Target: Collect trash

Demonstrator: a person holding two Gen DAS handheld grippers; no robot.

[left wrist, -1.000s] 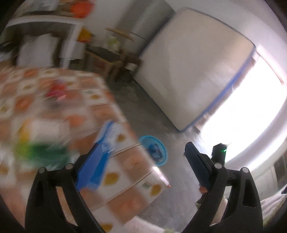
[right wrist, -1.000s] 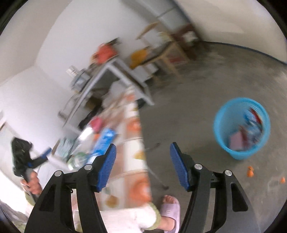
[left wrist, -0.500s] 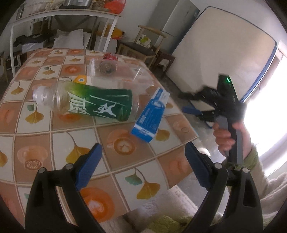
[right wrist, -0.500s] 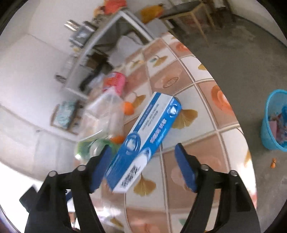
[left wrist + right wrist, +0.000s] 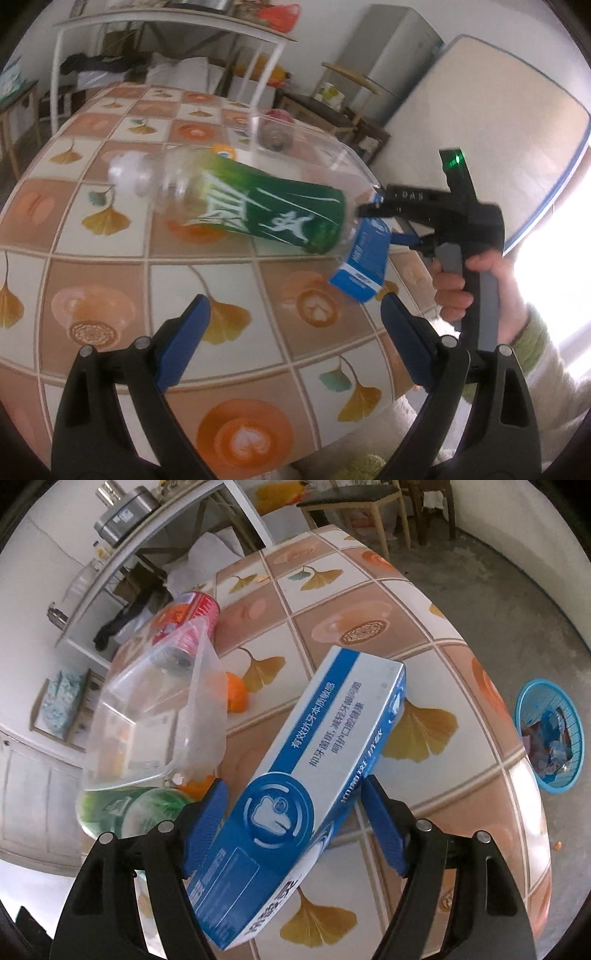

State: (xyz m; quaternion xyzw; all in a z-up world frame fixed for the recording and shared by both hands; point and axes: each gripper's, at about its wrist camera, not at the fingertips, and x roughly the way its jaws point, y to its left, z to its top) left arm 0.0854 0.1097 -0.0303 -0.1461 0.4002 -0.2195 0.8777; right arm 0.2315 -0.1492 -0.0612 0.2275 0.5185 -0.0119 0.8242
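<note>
A blue and white toothpaste box (image 5: 325,760) lies on the tiled table (image 5: 424,635). Its near end sits between the fingers of my right gripper (image 5: 293,797), which is open, and I see neither pad pressing on it. In the left wrist view that right gripper (image 5: 380,223), held by a hand (image 5: 454,291), straddles the box (image 5: 364,262) from the right. A green-labelled plastic bottle (image 5: 258,218) lies on its side beside the box. My left gripper (image 5: 293,306) hangs open over the table (image 5: 110,280), short of the bottle, with nothing between its fingers.
A clear plastic container (image 5: 159,716) leans over the bottle, with a red can (image 5: 195,609) and an orange scrap (image 5: 236,692) behind it. A blue bin (image 5: 550,738) holding trash stands on the floor past the table's right edge. Shelves and chairs line the back wall.
Both views swung from the room and floor onto the table. The right gripper came in over the toothpaste box with wider jaws. The left gripper sank closer to the bottle.
</note>
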